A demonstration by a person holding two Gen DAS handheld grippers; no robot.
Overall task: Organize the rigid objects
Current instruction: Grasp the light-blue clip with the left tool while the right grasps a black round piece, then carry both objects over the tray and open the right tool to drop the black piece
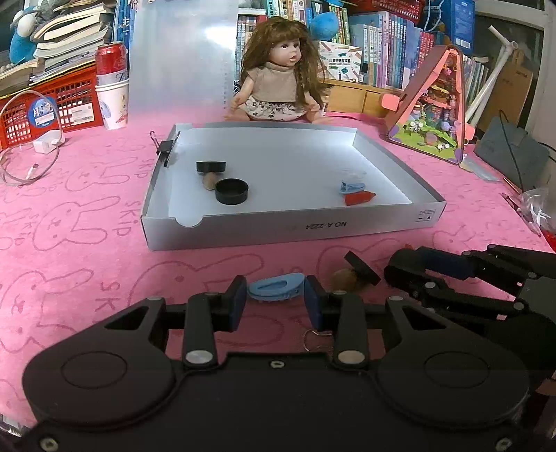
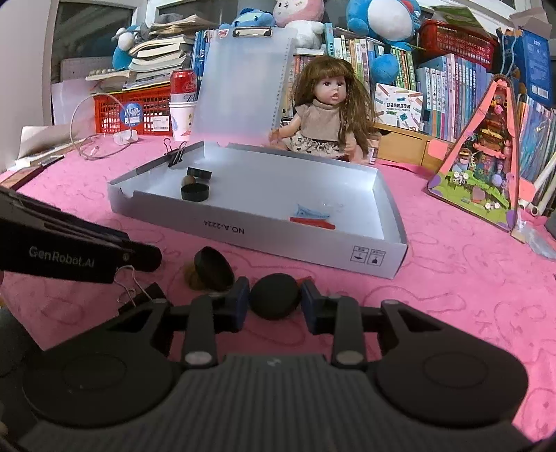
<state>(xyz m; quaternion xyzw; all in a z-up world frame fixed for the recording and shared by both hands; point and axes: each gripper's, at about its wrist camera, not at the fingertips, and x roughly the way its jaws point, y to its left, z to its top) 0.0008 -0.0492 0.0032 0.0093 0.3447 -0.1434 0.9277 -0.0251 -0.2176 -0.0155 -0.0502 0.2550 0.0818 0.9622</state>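
Left gripper (image 1: 275, 300) clamps blue hair clip (image 1: 275, 290) near box (image 1: 243, 229)

You're working on a counter (image 1: 87, 222) covered in a pink cloth with bunny outlines and "SKIP" printed on it. Behind it the whole back is packed with rows of books (image 2: 448, 94), and there's a messy stack of books (image 1: 66, 38) sitting on a red plastic crate (image 1: 41, 104) at the left. Blue and pink plush toys (image 2: 382, 21) are perched on top of the shelves. A low wooden box (image 2: 403, 146) sits in front of the books. Light's soft and even, with a pale glare on the frosted clipboard (image 1: 180, 55) propped upright at the back.
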